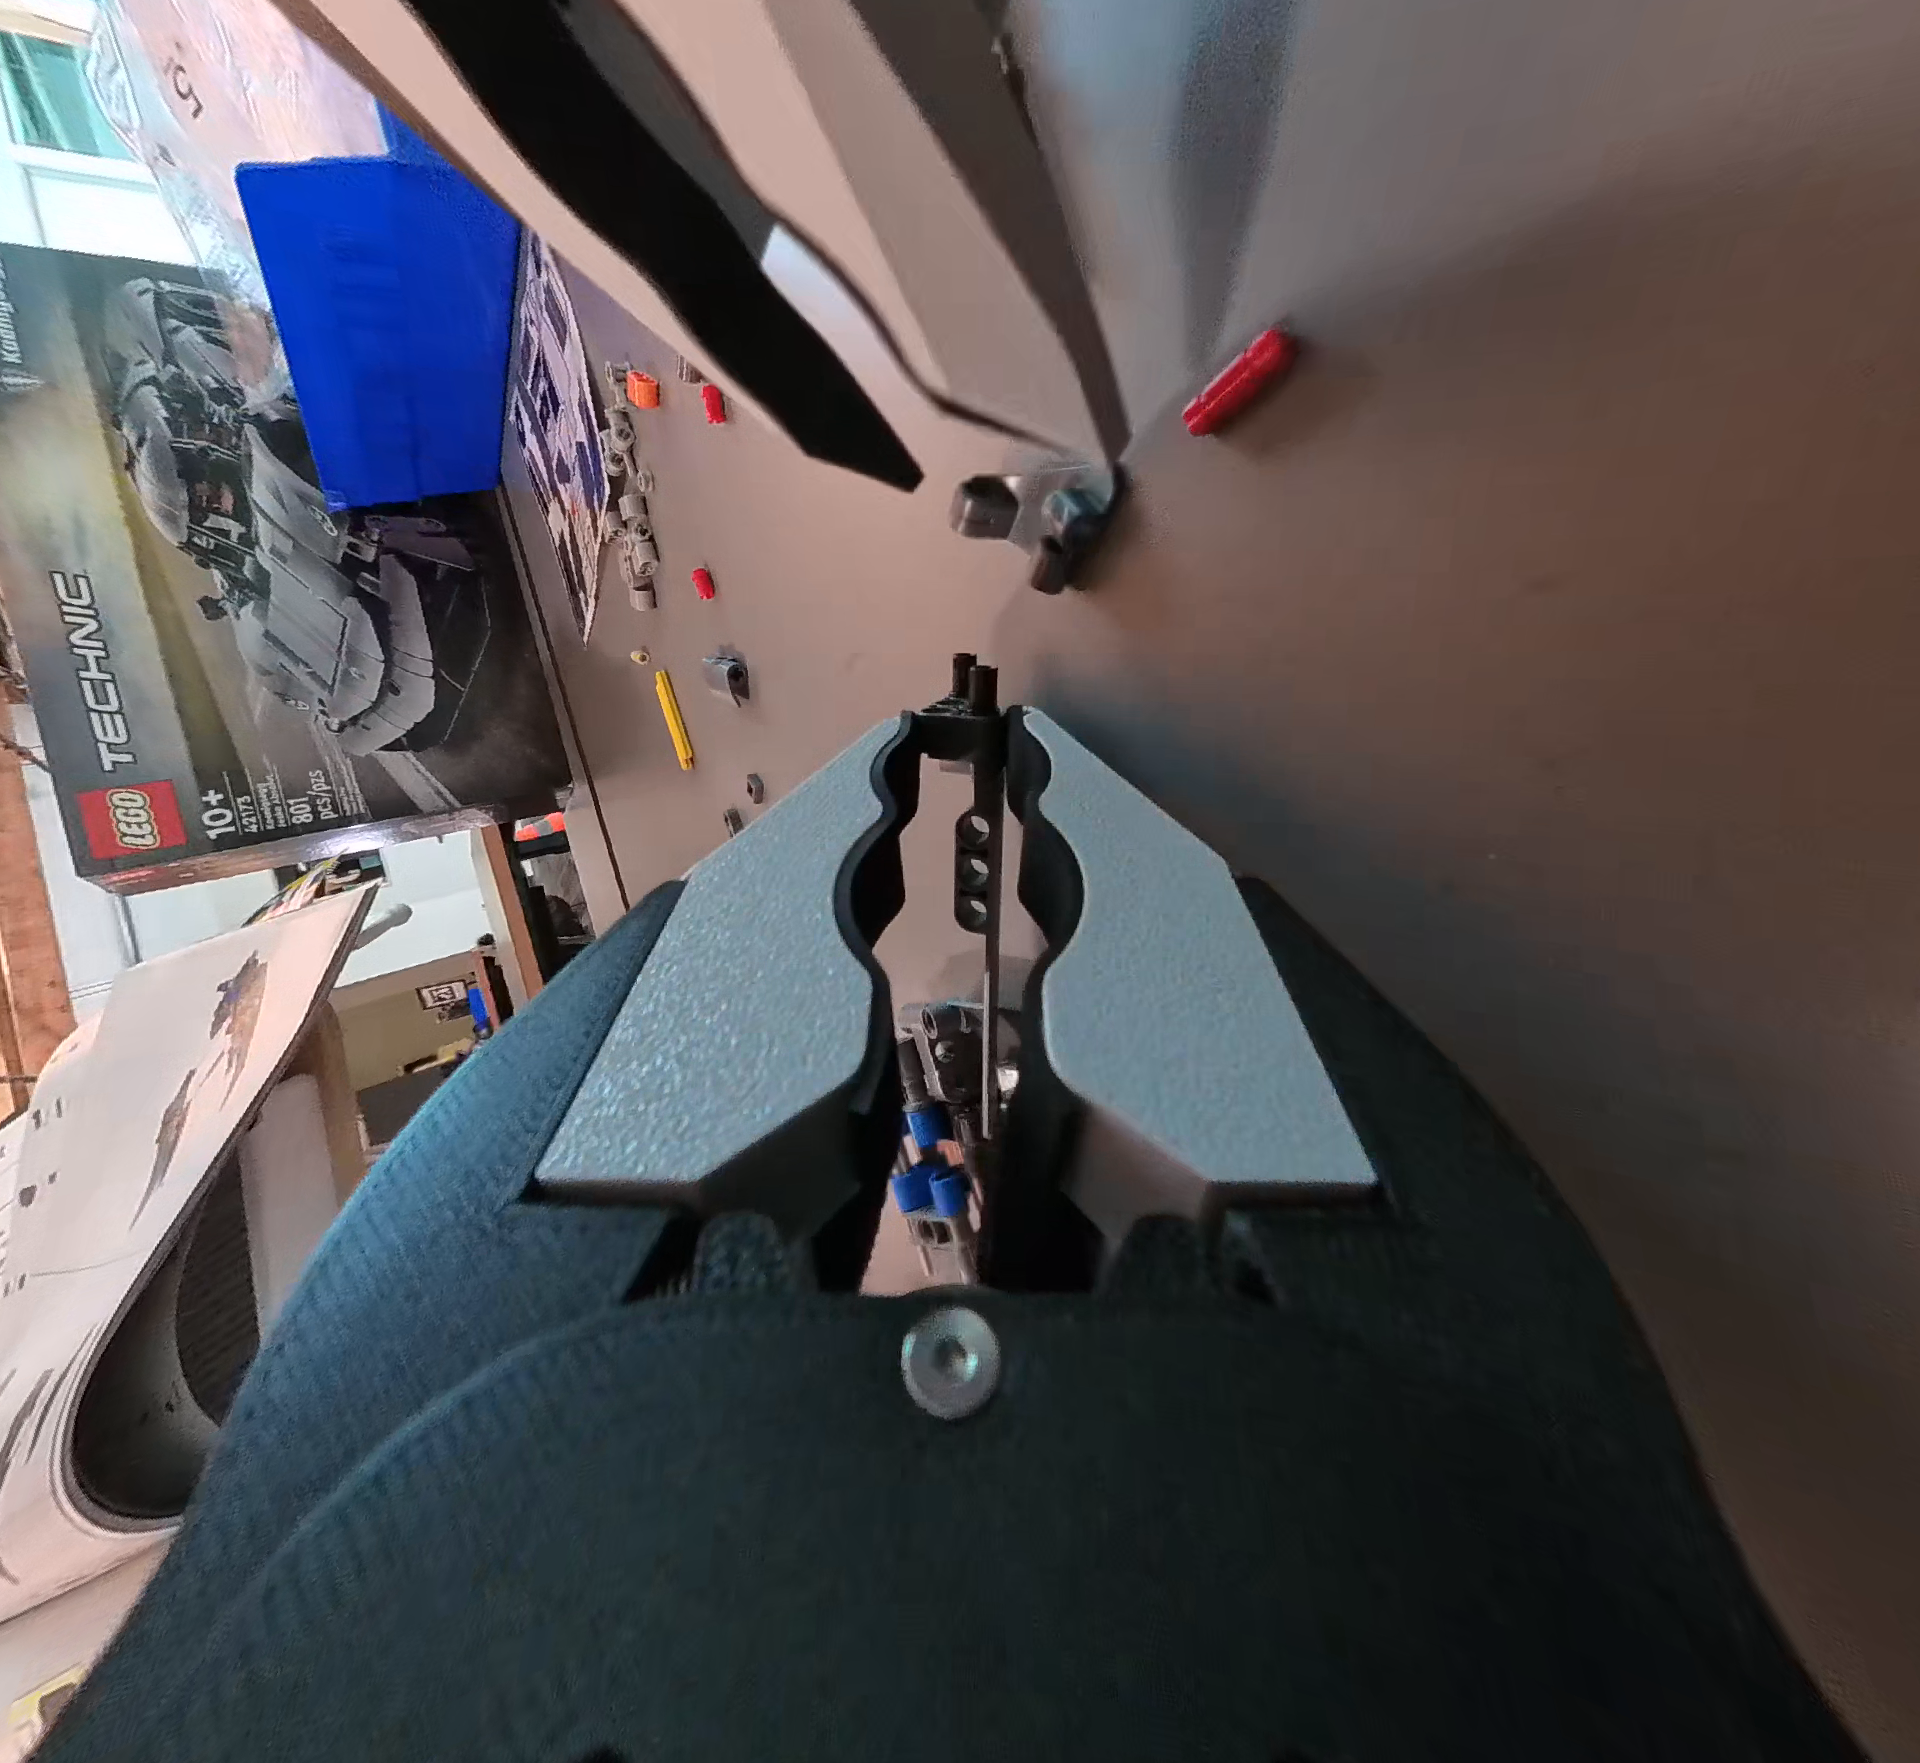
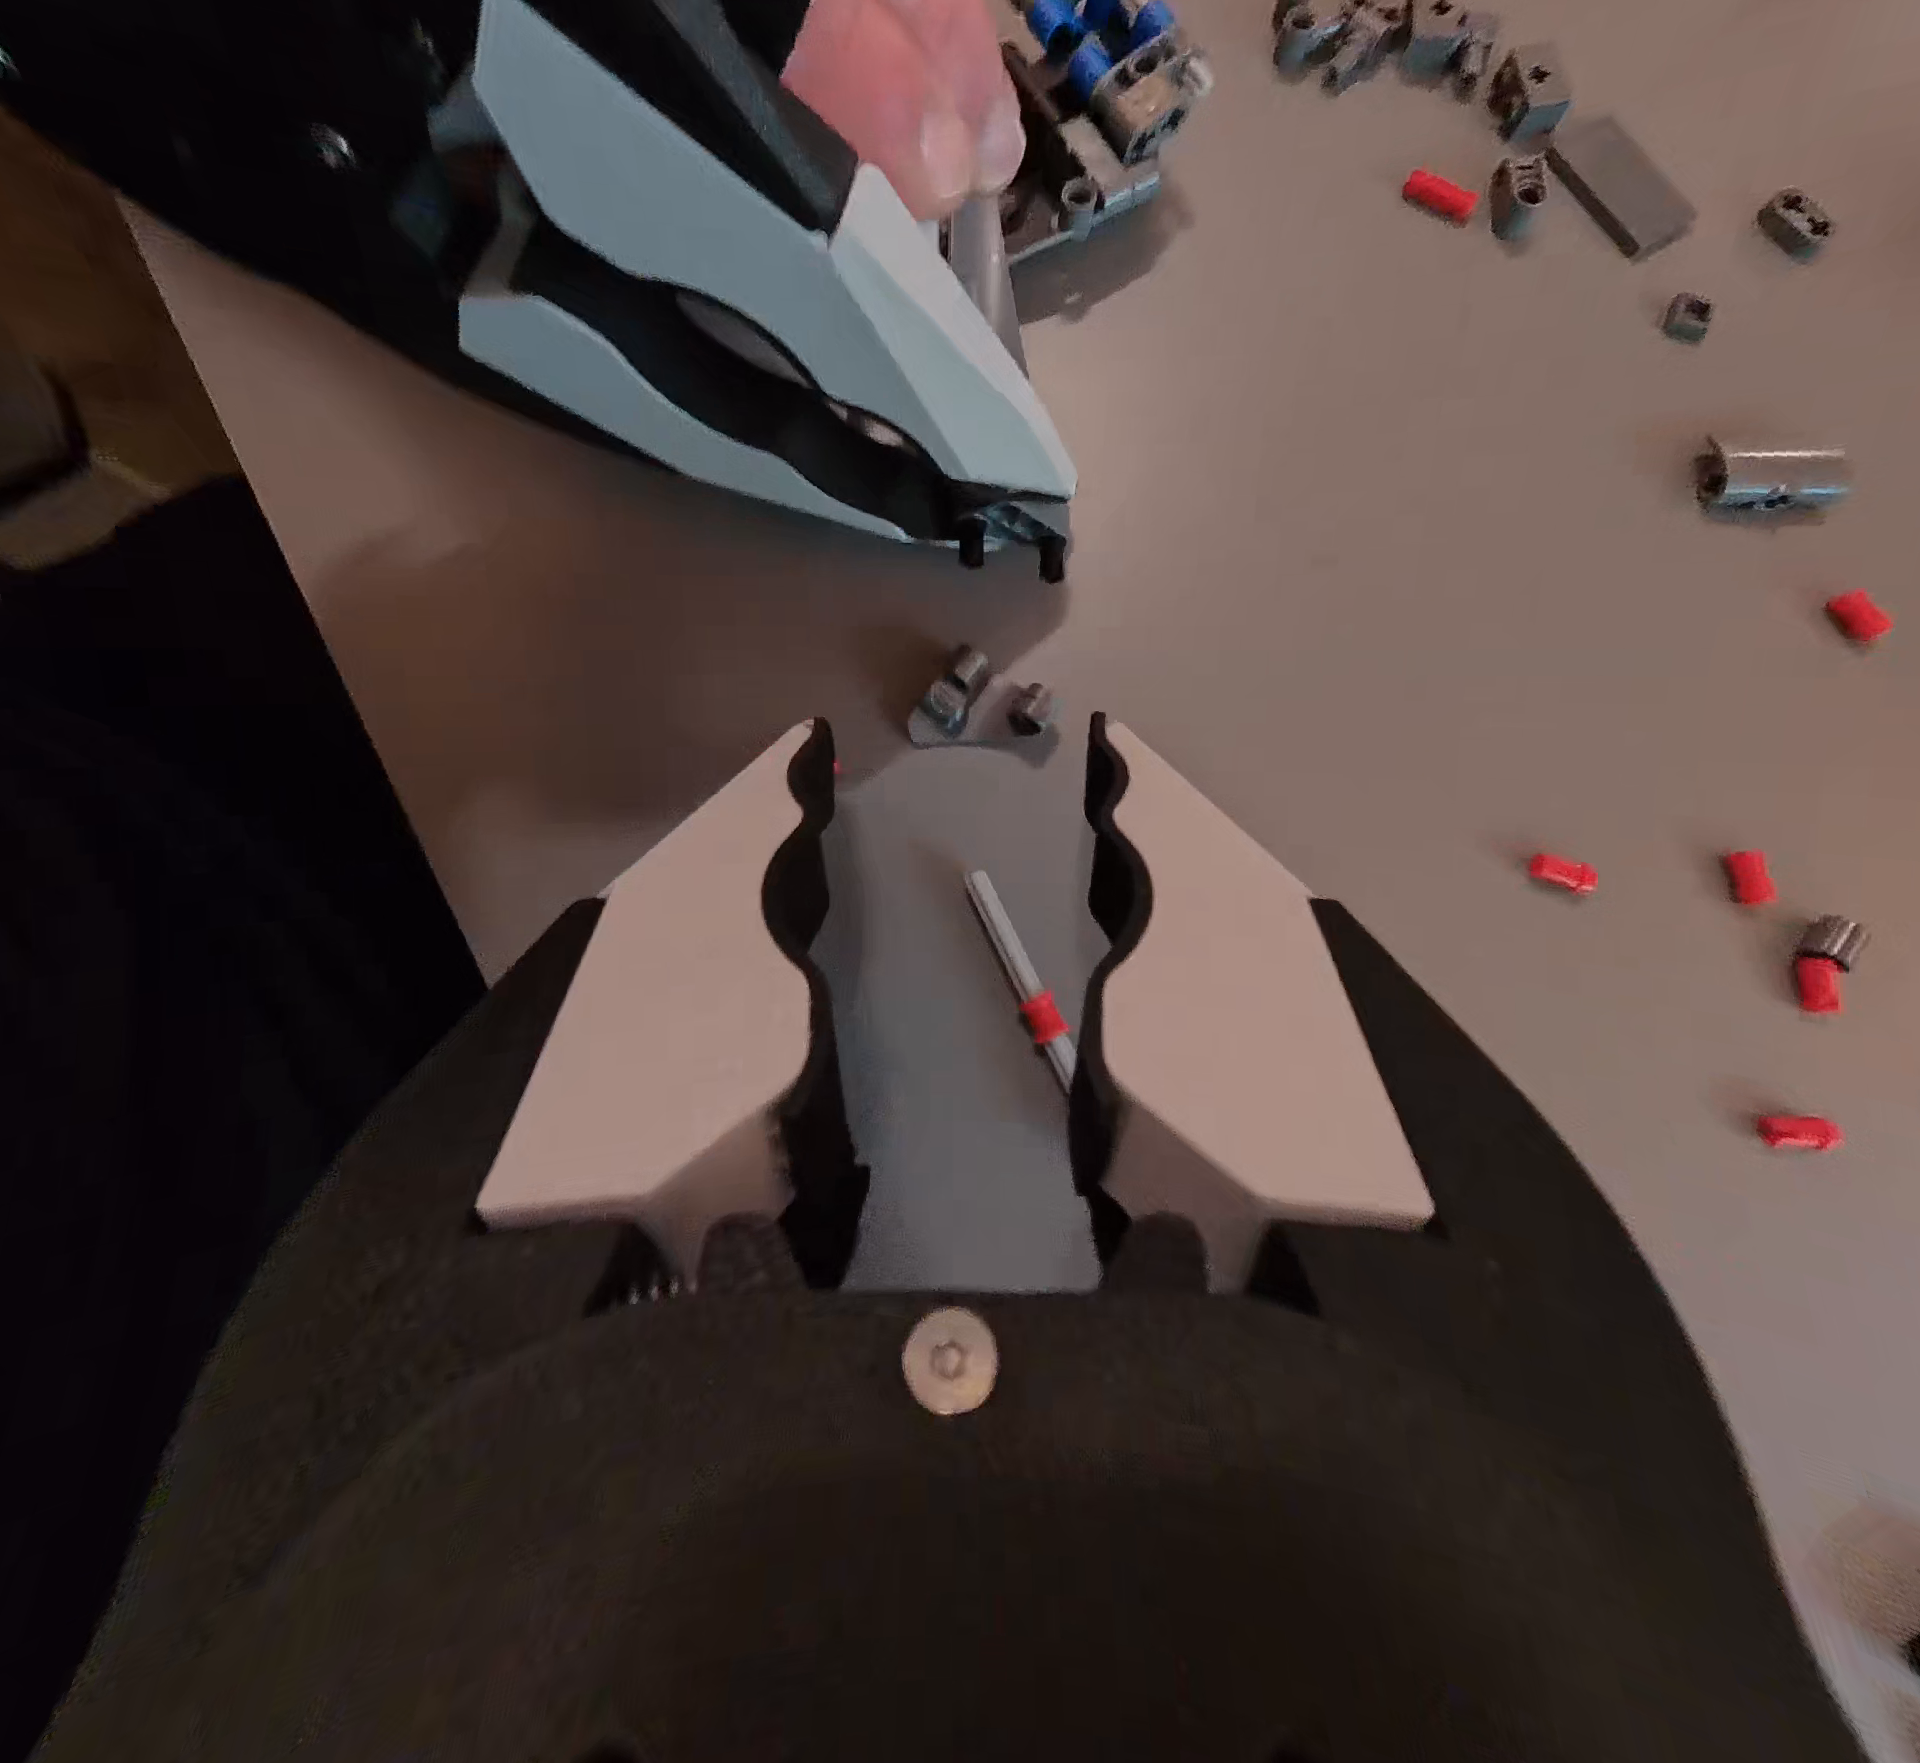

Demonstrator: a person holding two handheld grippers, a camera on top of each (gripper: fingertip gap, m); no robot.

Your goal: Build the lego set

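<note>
Pinching down hard, the left gripper (image 1: 961,726) has its jaws nearly closed on a dark holed beam (image 1: 977,840) w/ two black pins (image 2: 1013,560) poking past the tips; behind the jaws sits more of the build, incl. blue connectors (image 1: 925,1183). The right gripper (image 2: 956,757) is wide open, holding nothing, hovering just above a small grey connector piece (image 2: 977,700) on the table (image 2: 1403,674), w/ a grey axle (image 2: 1013,965) carrying a red bush lying between its fingers. Risks, as I see it: the beam is held only at the tips, so any push to mate the pins could twist it out of the grip. The right jaws could nudge the grey piece away instead of bracketing it, or catch the axle by mistake. Loose red pins (image 2: 1558,872) nearby could get scattered. Lego box (image 1: 260,570) and blue bin (image 1: 384,331) sit well apart.
</note>
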